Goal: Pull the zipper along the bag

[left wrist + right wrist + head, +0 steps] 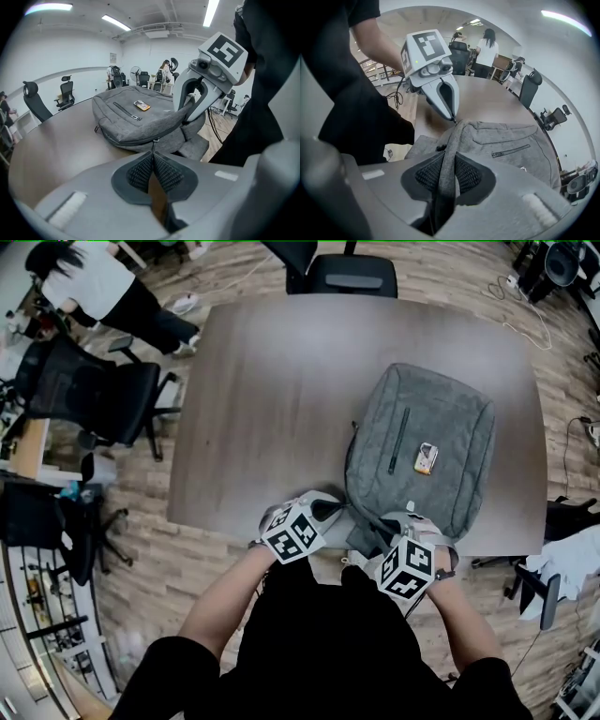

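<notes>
Closest to the lens, the left gripper (153,157) is seen with its ribbed pads (140,171) pressed almost together, and the small zipper pull (154,142) is pinched at their very tips. The right gripper (449,161) is closed on a grey strap (451,140) of the bag (140,117), which runs up between its jaws.

A slip is judged the main risk. So little of the pull is held that it could be drawn out of the pads if it is tugged off the line of the teeth. If the strap slides through the right gripper, the bag may be dragged over the desk (272,381) instead of the zipper running. A snag at the bag's rounded corner is also possible.

The bag lies just beyond the left gripper's tips and stretches away from them, with the pull on its near edge. The right gripper is set just beside the left, at the same near end of the bag.
</notes>
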Available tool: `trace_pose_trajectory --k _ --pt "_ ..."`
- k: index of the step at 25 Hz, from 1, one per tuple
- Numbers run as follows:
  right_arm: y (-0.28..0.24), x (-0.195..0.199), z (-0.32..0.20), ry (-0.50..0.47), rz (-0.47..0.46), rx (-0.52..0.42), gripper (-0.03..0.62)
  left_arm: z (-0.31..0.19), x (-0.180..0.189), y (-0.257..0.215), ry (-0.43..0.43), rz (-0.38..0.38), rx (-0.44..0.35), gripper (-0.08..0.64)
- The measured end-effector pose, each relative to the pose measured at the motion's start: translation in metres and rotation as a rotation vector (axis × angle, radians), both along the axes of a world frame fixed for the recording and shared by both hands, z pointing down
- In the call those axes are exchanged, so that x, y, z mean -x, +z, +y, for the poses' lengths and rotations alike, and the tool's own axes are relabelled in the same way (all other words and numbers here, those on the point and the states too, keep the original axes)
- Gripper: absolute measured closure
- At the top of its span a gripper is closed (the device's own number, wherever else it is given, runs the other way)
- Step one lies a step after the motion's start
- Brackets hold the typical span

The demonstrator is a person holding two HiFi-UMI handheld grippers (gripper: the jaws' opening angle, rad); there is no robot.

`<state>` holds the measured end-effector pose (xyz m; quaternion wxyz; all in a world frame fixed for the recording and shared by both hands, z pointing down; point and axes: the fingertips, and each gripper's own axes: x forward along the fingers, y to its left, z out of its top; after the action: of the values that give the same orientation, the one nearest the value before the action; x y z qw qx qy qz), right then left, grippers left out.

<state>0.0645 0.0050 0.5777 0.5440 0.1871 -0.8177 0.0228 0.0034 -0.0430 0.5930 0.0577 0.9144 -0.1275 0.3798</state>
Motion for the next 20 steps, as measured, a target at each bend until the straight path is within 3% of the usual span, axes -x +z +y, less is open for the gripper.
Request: trace_pose_trajectory --k 6,11,14,17,20 --pt "0.002 -0.026 0.018 -0.123 0.055 -0.023 0.527 -0.005 -0.009 0.010 0.022 0.008 0.026 0.532" --pt "0.004 -0.037 0.022 -0.151 0.054 -0.033 0.526 -0.007 -0.017 0.013 0.054 0.011 0.036 0.531" --pt "0.002 -0.037 0.021 -0.090 -0.012 0.014 0.501 -0.001 -0.018 0.015 0.046 0.019 0.067 0.535" --pt "-0.016 -0.025 0.008 0.039 -0.170 0.009 0.336 0.005 -0.016 0.015 0.024 0.051 0.106 0.535" --pt "-0.027 -0.007 -0.013 0.176 -0.278 -0.007 0.331 0.004 -0.019 0.010 0.028 0.042 0.075 0.535"
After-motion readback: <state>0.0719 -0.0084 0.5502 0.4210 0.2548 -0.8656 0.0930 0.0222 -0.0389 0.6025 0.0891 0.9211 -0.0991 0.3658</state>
